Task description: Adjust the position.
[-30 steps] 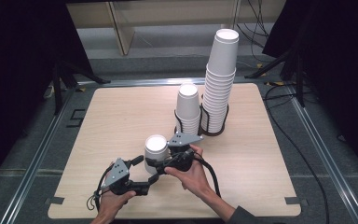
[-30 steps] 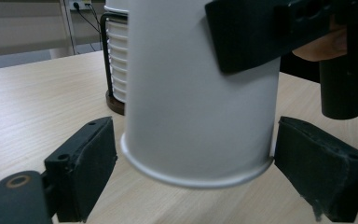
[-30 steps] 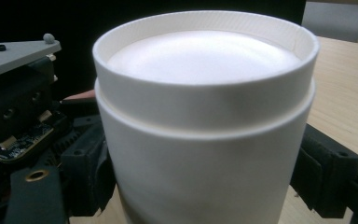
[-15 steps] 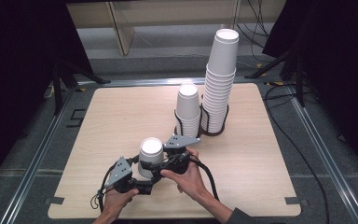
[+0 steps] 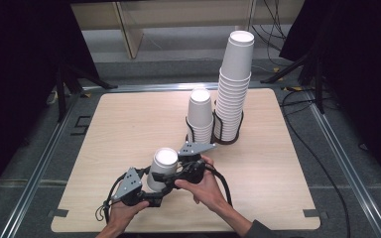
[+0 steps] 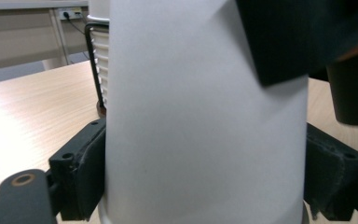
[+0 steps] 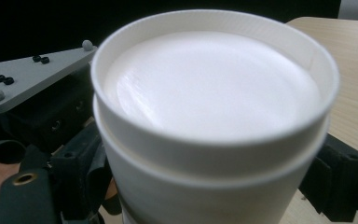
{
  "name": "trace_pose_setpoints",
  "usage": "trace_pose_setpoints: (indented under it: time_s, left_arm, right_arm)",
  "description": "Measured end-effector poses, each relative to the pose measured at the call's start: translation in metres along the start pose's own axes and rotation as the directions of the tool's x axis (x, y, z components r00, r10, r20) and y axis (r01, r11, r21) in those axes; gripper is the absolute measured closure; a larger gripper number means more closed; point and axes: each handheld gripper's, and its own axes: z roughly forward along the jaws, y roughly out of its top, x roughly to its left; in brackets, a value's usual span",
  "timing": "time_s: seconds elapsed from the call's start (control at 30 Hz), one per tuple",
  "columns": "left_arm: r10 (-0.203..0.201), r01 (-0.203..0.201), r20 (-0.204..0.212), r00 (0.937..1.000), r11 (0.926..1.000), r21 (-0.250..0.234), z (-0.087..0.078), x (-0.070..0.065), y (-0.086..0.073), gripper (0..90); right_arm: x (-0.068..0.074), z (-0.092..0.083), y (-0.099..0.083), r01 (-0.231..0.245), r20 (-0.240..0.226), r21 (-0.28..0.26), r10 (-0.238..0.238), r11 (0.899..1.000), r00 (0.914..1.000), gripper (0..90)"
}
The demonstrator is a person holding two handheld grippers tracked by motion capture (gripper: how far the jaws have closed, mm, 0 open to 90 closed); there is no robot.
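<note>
both grippers clamp the nested white paper cups [image 5: 161, 168], upside down at lower centre: left gripper [image 5: 146, 191], jaws just closing, hugs the lower cup, right gripper [image 5: 181, 168] the upper. separating step, i'd say; next needs a straight upward pull.

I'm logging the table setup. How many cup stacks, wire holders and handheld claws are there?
Cup stacks: 3 (tall, short, held)
Wire holders: 2 (one, another)
Claws: 2 (left claw, right claw)
Total: 7
</note>
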Motion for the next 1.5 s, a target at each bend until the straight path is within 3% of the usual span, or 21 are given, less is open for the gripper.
trace_pose_setpoints:
  time_s: [0.1, 0.13, 0.17, 0.2, 0.4, 0.43, 0.5, 0.6, 0.67, 0.73, 0.77, 0.8, 0.83, 0.87, 1.03, 1.1, 1.13, 1.27, 1.37, 1.4, 1.5]
  left_arm:
    - [0.031, -0.031, -0.001, 0.9995, 0.9988, 0.037, -0.002, 0.000, 0.001, 15.1]
    - [0.035, -0.035, -0.003, 0.9994, 0.9979, 0.055, -0.004, 0.001, 0.002, 15.3]
    - [0.048, -0.047, -0.004, 0.9989, 0.9967, 0.066, -0.005, 0.002, 0.002, 15.5]
    - [0.049, -0.049, 0.001, 0.9988, 0.9973, 0.054, -0.004, 0.002, 0.002, 15.7]
    - [0.125, -0.126, 0.016, 0.9921, 0.9829, 0.134, -0.007, 0.001, 0.005, 16.0]
    - [0.119, -0.122, 0.024, 0.9925, 0.9852, 0.121, -0.005, 0.000, 0.004, 16.0]
    - [0.144, -0.148, 0.033, 0.9890, 0.9759, 0.161, -0.007, 0.001, 0.005, 16.1]
    - [0.171, -0.178, 0.054, 0.9837, 0.9670, 0.182, -0.006, 0.000, 0.004, 16.2]
    - [0.194, -0.204, 0.070, 0.9786, 0.9551, 0.215, -0.007, -0.001, 0.005, 16.3]
    - [0.198, -0.210, 0.075, 0.9774, 0.9526, 0.220, -0.007, -0.002, 0.005, 16.4]
    - [0.209, -0.223, 0.083, 0.9743, 0.9466, 0.232, -0.008, -0.002, 0.005, 16.4]
    - [0.203, -0.216, 0.078, 0.9760, 0.9511, 0.221, -0.007, -0.003, 0.005, 16.5]
    - [0.223, -0.238, 0.089, 0.9709, 0.9423, 0.236, -0.008, -0.003, 0.006, 16.5]
    - [0.215, -0.230, 0.093, 0.9723, 0.9474, 0.222, -0.007, -0.004, 0.005, 16.6]
    - [0.249, -0.269, 0.112, 0.9621, 0.9337, 0.236, -0.007, -0.008, 0.005, 16.7]
    - [0.257, -0.279, 0.122, 0.9587, 0.9325, 0.229, -0.005, -0.009, 0.004, 16.7]
    - [0.265, -0.290, 0.128, 0.9556, 0.9261, 0.242, -0.006, -0.009, 0.005, 16.7]
    - [0.287, -0.313, 0.139, 0.9478, 0.9186, 0.241, -0.005, -0.011, 0.005, 16.7]
    - [0.288, -0.315, 0.140, 0.9473, 0.9160, 0.248, -0.005, -0.012, 0.005, 16.7]
    - [0.294, -0.324, 0.148, 0.9442, 0.9106, 0.256, -0.006, -0.012, 0.005, 16.6]
    - [0.278, -0.306, 0.144, 0.9498, 0.9226, 0.236, -0.005, -0.010, 0.004, 14.3]
  right_arm:
    - [-0.002, -0.008, 0.005, 0.033, -0.003, 0.014, -0.033, 0.999, 0.9995, 15.7]
    - [-0.001, -0.011, 0.007, 0.020, -0.016, 0.009, -0.020, 1.000, 0.9997, 15.7]
    - [-0.003, -0.016, 0.010, 0.048, -0.004, 0.013, -0.047, 0.999, 0.9989, 15.7]
    - [-0.002, -0.019, 0.012, 0.027, -0.013, 0.019, -0.027, 0.999, 0.9996, 15.7]
    - [-0.006, -0.033, 0.020, 0.073, -0.023, 0.047, -0.072, 0.996, 0.9972, 15.8]
    - [-0.005, -0.036, 0.021, 0.073, -0.018, 0.070, -0.072, 0.995, 0.9973, 15.8]
    - [-0.006, -0.038, 0.022, 0.091, -0.028, 0.095, -0.088, 0.991, 0.9957, 15.8]
    - [-0.007, -0.040, 0.021, 0.099, -0.047, 0.132, -0.093, 0.986, 0.9945, 15.8]
    - [-0.008, -0.041, 0.021, 0.103, -0.059, 0.160, -0.095, 0.982, 0.9937, 15.8]
    - [-0.008, -0.040, 0.020, 0.122, -0.070, 0.182, -0.111, 0.976, 0.9914, 15.8]
    - [-0.007, -0.040, 0.020, 0.126, -0.074, 0.197, -0.113, 0.972, 0.9908, 15.8]
    - [-0.007, -0.040, 0.020, 0.123, -0.081, 0.208, -0.108, 0.970, 0.9909, 15.9]
    - [-0.007, -0.039, 0.019, 0.133, -0.078, 0.216, -0.119, 0.967, 0.9899, 15.9]
    - [-0.006, -0.039, 0.018, 0.125, -0.085, 0.231, -0.108, 0.965, 0.9905, 15.9]
    - [-0.007, -0.035, 0.015, 0.144, -0.095, 0.261, -0.122, 0.955, 0.9879, 16.3]
    - [-0.006, -0.032, 0.014, 0.139, -0.106, 0.279, -0.114, 0.950, 0.9878, 16.4]
    - [-0.006, -0.031, 0.013, 0.133, -0.110, 0.286, -0.106, 0.949, 0.9883, 16.4]
    - [-0.006, -0.026, 0.010, 0.126, -0.120, 0.310, -0.093, 0.942, 0.9884, 17.0]
    - [-0.005, -0.024, 0.008, 0.126, -0.132, 0.323, -0.087, 0.938, 0.9874, 19.0]
    - [-0.005, -0.023, 0.008, 0.138, -0.133, 0.322, -0.099, 0.937, 0.9861, 20.2]
    - [-0.006, -0.023, 0.008, 0.126, -0.132, 0.325, -0.087, 0.937, 0.9874, 21.1]
